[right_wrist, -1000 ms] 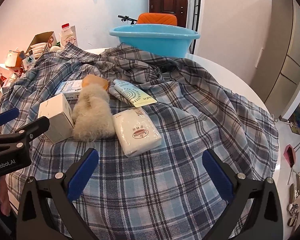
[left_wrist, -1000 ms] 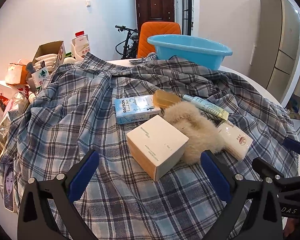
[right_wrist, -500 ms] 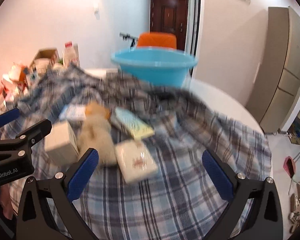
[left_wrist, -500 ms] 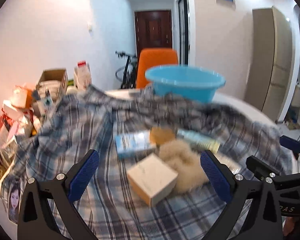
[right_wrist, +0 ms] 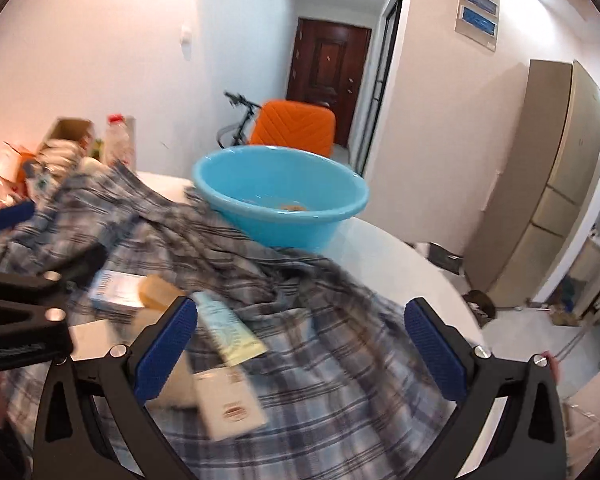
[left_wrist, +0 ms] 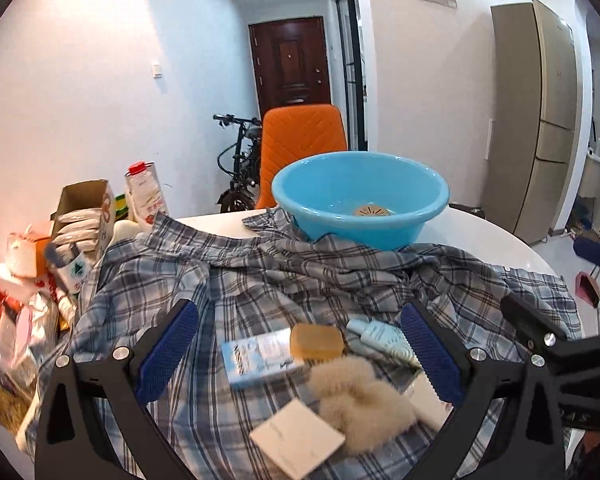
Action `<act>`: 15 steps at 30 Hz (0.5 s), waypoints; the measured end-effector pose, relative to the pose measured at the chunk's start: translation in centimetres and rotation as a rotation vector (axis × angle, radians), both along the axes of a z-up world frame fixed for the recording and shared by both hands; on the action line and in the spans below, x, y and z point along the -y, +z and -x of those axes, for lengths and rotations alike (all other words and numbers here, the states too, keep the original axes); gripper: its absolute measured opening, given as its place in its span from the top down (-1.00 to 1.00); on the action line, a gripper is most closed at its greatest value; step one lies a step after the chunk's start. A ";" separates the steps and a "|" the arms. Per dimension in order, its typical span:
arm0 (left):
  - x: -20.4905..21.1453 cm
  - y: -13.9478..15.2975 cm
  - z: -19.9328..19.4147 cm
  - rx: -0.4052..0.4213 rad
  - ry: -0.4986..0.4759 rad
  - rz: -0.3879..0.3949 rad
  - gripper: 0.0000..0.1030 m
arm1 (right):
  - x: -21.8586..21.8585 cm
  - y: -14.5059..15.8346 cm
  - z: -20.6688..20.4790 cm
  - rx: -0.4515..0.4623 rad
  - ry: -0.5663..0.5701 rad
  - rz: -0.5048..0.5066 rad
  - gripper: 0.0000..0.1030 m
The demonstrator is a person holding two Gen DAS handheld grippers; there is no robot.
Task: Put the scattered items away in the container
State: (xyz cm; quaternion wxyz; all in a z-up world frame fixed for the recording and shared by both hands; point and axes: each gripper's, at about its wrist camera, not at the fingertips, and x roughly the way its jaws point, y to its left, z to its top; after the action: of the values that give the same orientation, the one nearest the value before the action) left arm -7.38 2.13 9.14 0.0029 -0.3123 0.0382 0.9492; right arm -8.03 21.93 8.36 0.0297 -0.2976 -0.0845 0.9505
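Note:
A blue plastic basin (left_wrist: pixel 360 200) (right_wrist: pixel 280 204) stands at the far side of a round table draped with a plaid shirt (left_wrist: pixel 308 280). Near me on the shirt lie a white box (left_wrist: pixel 298 442), a fluffy beige slipper (left_wrist: pixel 360 396), a light-blue carton (left_wrist: pixel 260 356), an amber soap bar (left_wrist: pixel 316 340), a pale tube (right_wrist: pixel 230 330) and a white packet (right_wrist: pixel 230 404). My left gripper (left_wrist: pixel 298 356) is open and empty, raised above these items. My right gripper (right_wrist: pixel 300 356) is open and empty, above the tube and packet.
A pile of boxes, a bottle and packets (left_wrist: pixel 72 240) crowds the table's left edge. An orange chair (left_wrist: pixel 304 140) and a bicycle (left_wrist: pixel 240 160) stand behind the basin. A tall cabinet (left_wrist: pixel 540 160) is on the right. The bare white tabletop (right_wrist: pixel 400 264) shows right of the shirt.
Both grippers have lifted and tilted up, so the items have dropped low in both views and the basin's inside now shows. Both stayed open and empty.

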 end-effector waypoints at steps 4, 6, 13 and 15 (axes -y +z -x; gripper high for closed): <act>0.7 -0.6 4.7 0.114 -0.012 -0.048 -0.99 | -0.8 0.7 3.4 0.024 -0.004 -0.021 -1.00; 0.9 -0.7 6.7 0.124 0.006 -0.054 -0.99 | -1.5 1.0 5.4 0.042 -0.011 0.003 -1.00; -1.3 -0.3 12.5 0.205 -0.043 0.019 -0.95 | -3.7 1.3 12.4 0.177 0.003 0.124 -1.00; -2.1 0.0 13.8 0.214 -0.019 0.052 -0.95 | -4.2 1.1 14.1 0.222 0.008 0.130 -1.00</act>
State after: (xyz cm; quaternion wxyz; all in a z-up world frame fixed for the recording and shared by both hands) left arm -21.14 4.24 9.12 0.0080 -0.4116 0.0655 0.9090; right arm -22.13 26.11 9.43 -0.0029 -0.4019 -0.0265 0.9153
